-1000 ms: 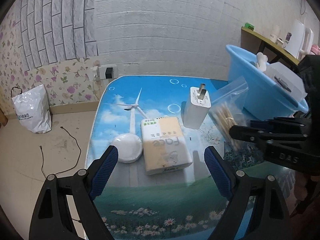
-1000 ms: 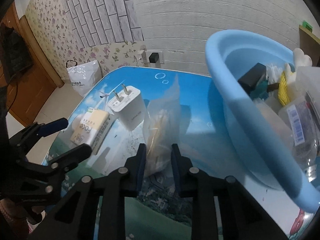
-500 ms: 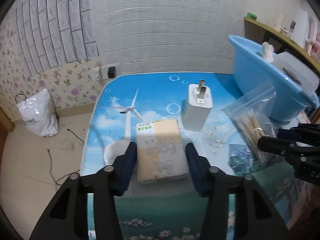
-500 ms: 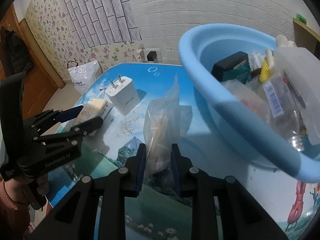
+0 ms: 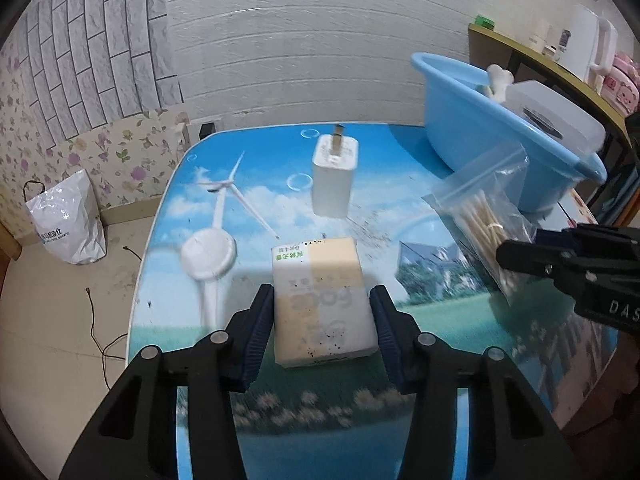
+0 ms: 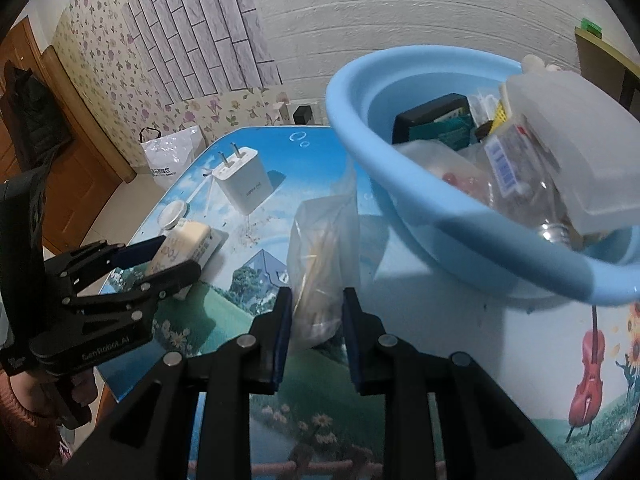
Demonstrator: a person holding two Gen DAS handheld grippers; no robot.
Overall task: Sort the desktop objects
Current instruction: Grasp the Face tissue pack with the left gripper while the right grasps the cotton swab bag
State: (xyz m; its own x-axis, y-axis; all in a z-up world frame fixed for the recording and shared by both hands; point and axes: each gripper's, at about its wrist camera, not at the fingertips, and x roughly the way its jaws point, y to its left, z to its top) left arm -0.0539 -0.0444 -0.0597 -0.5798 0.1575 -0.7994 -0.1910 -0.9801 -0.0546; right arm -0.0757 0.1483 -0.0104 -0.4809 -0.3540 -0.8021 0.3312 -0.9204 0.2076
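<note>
On table | left claw [image 5: 322,322] pinching cream tissue pack [image 5: 322,300] | right claw [image 6: 314,320] pinching clear swab bag [image 6: 324,256]

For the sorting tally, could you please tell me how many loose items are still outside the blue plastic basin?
4: beige tissue pack in left gripper; clear swab bag in right gripper; white charger and white round disc on table.

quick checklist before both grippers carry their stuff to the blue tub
1. Right gripper shut on the swab bag: ok.
2. Swab bag lifted off the table: ok.
3. Left gripper pads against both sides of the tissue pack: ok.
4. Tissue pack lifted: cannot tell.
5. Room in the blue tub: not ok, piled full at the near side.
6. Charger out of the path: ok.
</note>
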